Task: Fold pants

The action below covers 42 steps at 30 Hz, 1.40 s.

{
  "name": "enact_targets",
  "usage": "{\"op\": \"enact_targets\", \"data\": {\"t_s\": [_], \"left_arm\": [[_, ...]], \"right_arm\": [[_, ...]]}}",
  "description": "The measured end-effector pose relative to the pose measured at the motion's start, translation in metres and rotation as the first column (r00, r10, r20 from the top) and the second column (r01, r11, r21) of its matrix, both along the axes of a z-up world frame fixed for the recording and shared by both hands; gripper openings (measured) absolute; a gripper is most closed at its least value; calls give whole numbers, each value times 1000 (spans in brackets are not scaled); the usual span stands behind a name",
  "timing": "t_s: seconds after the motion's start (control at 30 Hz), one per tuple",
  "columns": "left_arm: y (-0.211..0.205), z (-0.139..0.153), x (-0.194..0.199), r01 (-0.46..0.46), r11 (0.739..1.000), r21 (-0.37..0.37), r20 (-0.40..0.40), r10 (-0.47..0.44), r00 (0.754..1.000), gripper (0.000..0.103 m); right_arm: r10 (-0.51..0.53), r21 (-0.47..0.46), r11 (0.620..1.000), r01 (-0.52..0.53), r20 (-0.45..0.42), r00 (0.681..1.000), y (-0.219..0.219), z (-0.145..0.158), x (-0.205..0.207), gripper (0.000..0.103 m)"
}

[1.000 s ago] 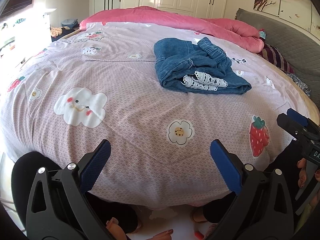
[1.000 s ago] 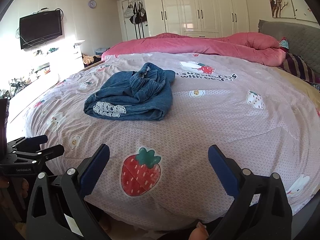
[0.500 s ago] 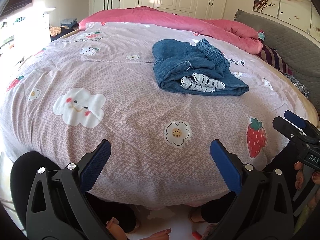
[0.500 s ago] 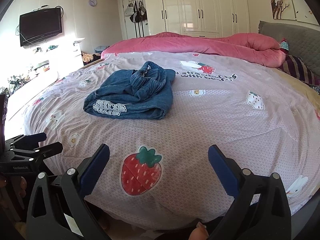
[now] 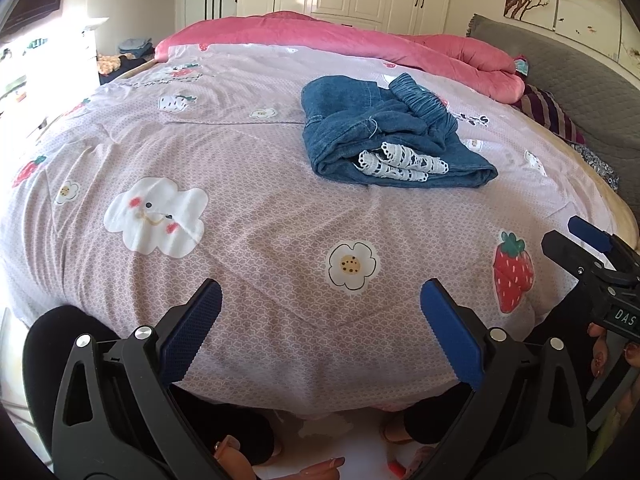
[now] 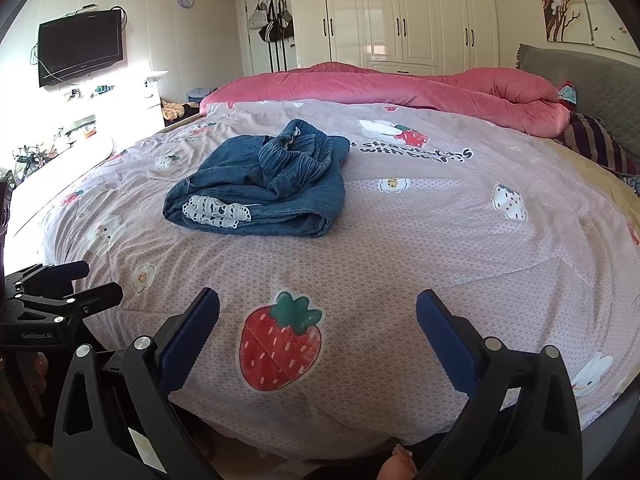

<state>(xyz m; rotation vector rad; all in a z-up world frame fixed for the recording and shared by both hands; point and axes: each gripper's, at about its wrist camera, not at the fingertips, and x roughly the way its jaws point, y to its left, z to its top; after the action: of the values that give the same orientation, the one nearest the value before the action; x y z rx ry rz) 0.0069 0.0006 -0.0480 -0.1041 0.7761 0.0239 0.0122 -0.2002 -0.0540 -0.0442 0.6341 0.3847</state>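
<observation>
The blue denim pants [image 5: 384,136] with white lace trim lie in a folded bundle on the pink patterned bedspread [image 5: 240,152], past the middle of the bed. They also show in the right wrist view [image 6: 264,184]. My left gripper [image 5: 320,320] is open and empty at the near bed edge, well short of the pants. My right gripper [image 6: 318,324] is open and empty, also at the near edge. Each gripper shows in the other's view, the right gripper [image 5: 592,248] at the far right and the left gripper [image 6: 68,284] at the far left.
A rolled pink duvet [image 6: 400,88] lies along the far side. A grey headboard [image 5: 568,80] and a striped pillow [image 6: 600,144] are at the right. White wardrobes [image 6: 400,16] and a wall TV [image 6: 80,50] stand beyond. The person's legs [image 5: 60,344] are below the bed edge.
Both grippers have drifted slightly, so the pants sit a little lower and further left in the views. Both stay open and empty; the pants have not moved.
</observation>
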Motion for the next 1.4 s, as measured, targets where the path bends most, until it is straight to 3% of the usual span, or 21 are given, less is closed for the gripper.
{"op": "enact_targets", "data": {"t_s": [1.03,1.4], "left_arm": [[0,-1,1,-19,1000,21,-10,19,1000,93],[0,-4,7,-15,1000,24,-55,17,998,94]], "right_arm": [[-42,-14,999,42,-23,999,-5,-5,4,98],[-52,-21,998,52,-41,998,-6,-12,9,98]]}}
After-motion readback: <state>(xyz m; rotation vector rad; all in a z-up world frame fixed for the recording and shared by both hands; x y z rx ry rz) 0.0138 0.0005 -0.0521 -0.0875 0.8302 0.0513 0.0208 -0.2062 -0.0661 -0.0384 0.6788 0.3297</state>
